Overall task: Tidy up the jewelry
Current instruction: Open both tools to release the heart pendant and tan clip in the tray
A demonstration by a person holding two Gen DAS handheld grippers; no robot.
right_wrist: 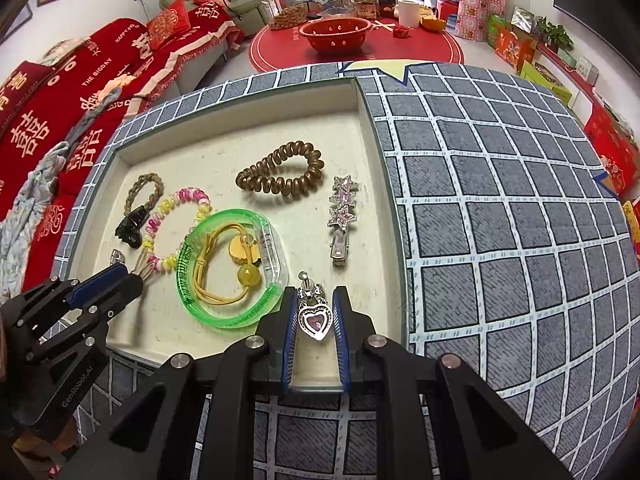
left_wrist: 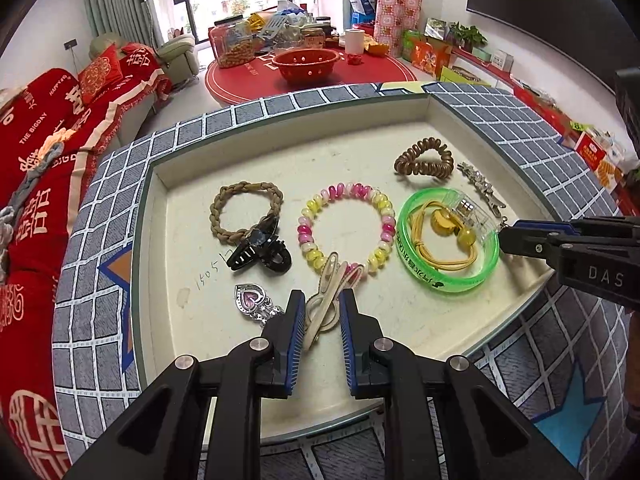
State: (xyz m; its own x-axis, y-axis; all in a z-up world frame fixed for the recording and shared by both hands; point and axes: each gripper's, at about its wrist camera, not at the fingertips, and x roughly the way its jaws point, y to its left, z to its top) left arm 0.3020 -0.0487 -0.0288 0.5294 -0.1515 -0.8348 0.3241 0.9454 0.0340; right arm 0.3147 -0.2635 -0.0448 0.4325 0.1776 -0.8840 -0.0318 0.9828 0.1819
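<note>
A cream tray (left_wrist: 280,130) holds the jewelry. My left gripper (left_wrist: 321,295) is shut on a cream hair clip (left_wrist: 320,312) low over the tray's near edge, just in front of a pink and yellow bead bracelet (left_wrist: 346,228). A silver heart pendant (left_wrist: 250,298) lies just left of it. My right gripper (right_wrist: 315,290) is shut on a second silver heart pendant (right_wrist: 316,318) with a pink stone, near the tray's front right corner. Beside it lies a green bangle (right_wrist: 224,312) around a yellow cord (right_wrist: 212,280).
Also in the tray (right_wrist: 240,98) are a brown spiral hair tie (right_wrist: 280,174), a star rhinestone clip (right_wrist: 340,216), and a braided tie (left_wrist: 248,210) with a black claw clip (left_wrist: 260,254). A grey checked cloth (right_wrist: 500,200) surrounds the tray. A red sofa (left_wrist: 48,140) stands left.
</note>
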